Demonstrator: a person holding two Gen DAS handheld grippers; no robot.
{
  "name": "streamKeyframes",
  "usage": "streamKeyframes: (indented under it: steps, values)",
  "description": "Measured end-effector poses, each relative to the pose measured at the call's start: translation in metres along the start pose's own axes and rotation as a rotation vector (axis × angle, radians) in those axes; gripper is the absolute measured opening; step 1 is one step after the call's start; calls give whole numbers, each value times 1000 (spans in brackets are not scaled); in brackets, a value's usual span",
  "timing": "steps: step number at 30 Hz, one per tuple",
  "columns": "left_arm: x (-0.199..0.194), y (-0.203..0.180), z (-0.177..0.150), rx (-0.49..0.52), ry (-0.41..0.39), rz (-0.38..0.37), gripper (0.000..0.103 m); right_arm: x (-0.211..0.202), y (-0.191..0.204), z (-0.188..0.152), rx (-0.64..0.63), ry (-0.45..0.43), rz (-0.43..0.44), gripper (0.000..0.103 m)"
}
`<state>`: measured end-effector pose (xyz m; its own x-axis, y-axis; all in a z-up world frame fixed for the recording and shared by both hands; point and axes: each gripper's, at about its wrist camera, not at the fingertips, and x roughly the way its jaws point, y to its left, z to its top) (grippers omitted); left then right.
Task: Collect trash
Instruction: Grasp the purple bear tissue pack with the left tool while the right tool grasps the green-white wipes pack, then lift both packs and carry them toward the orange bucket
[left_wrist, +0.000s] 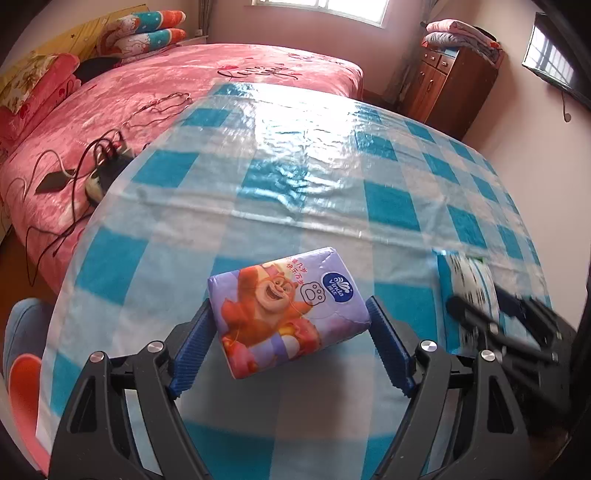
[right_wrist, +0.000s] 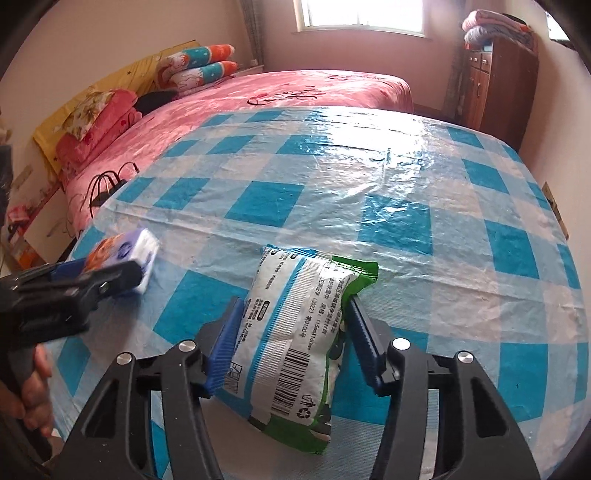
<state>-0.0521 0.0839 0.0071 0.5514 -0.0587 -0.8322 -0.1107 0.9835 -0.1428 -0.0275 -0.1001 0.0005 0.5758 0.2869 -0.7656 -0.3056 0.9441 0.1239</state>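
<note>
Two items: gripped, neither binned yet.
Left gripper: pinches tissue pack.
Right gripper: clamps wipes pouch.
Bin: unseen.

The left hand-held gripper pointed steeply downward, its blue pads clamped on both sides of a tissue pack. The right hand-held gripper likewise tilted down, pads pressing the flanks of a green-and-white packet. Bare fingers wrapped the left gripper's handle.
</note>
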Motion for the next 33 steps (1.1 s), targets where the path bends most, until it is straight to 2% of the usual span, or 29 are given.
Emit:
streamKeyframes:
  steps: [10,20,33]
  values:
    - [-29,4,-30,38,-8,-26,81,-7,4,-3,-12,-31,-6,44]
    - [-45,21,-42,25,-27,-53,81,-17,21,-7,-50,-81,-30,43]
    - [-58,66,-57,-52,-43,-79,81,-17,60,-11,-99,-75,-11,43]
